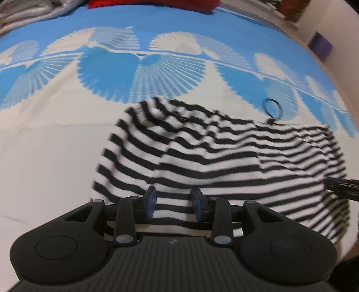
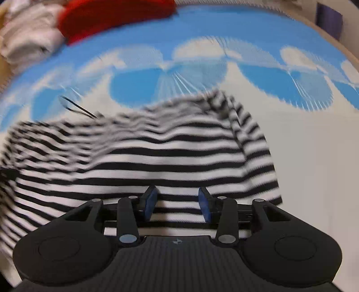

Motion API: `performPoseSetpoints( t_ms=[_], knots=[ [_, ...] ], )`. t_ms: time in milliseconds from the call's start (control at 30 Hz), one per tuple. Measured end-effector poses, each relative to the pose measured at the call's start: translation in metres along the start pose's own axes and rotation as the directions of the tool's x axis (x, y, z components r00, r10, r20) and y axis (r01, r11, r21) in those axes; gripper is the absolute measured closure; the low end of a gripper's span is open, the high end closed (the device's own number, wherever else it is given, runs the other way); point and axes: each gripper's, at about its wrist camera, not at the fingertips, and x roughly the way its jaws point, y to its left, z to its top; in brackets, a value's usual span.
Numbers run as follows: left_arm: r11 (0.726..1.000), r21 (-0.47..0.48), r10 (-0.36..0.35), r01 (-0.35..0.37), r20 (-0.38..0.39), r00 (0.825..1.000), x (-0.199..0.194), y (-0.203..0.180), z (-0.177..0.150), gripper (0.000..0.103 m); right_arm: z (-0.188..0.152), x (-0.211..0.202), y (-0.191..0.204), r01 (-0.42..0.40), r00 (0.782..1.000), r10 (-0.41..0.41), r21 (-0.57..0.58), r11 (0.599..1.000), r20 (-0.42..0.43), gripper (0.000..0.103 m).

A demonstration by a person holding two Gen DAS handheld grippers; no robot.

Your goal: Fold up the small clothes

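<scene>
A black-and-white striped garment (image 1: 213, 157) lies rumpled on the bed sheet; it also shows in the right wrist view (image 2: 145, 157). My left gripper (image 1: 174, 197) is open, its blue pads (image 1: 150, 200) apart just above the garment's near edge on its left part. My right gripper (image 2: 177, 197) is open, its blue pads (image 2: 205, 202) apart over the garment's near edge on its right part. Neither holds cloth. The right gripper's black tip (image 1: 343, 186) shows at the right edge of the left wrist view.
The bed sheet (image 1: 56, 146) is white with a blue fan pattern. A black hair tie (image 1: 272, 107) lies just beyond the garment, also in the right wrist view (image 2: 76, 105). A red item (image 2: 112, 15) and pale folded cloth (image 2: 27, 33) lie at the far edge.
</scene>
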Motion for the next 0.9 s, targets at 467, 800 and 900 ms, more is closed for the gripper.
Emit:
performPoseSetpoints(
  t_ms=[467, 800, 900],
  knots=[
    [0.990, -0.124, -0.051, 0.071, 0.158, 0.986, -0.058, 0.040, 0.003, 0.064, -0.033, -0.018, -0.064, 0.131, 0.987, -0.121, 0.098, 0.987, -0.103, 0.057],
    [0.999, -0.037, 0.047, -0.038, 0.294, 0.955, -0.120, 0.046, -0.022, 0.059, -0.070, -0.046, -0.073, 0.173, 0.982, -0.167, 0.065, 0.983, -0.088, 0.053],
    [0.999, -0.036, 0.044, -0.033, 0.332, 0.942, -0.144, 0.047, -0.034, 0.050, -0.077, -0.074, -0.069, 0.162, 0.985, -0.168, 0.114, 0.980, 0.044, 0.053]
  ],
)
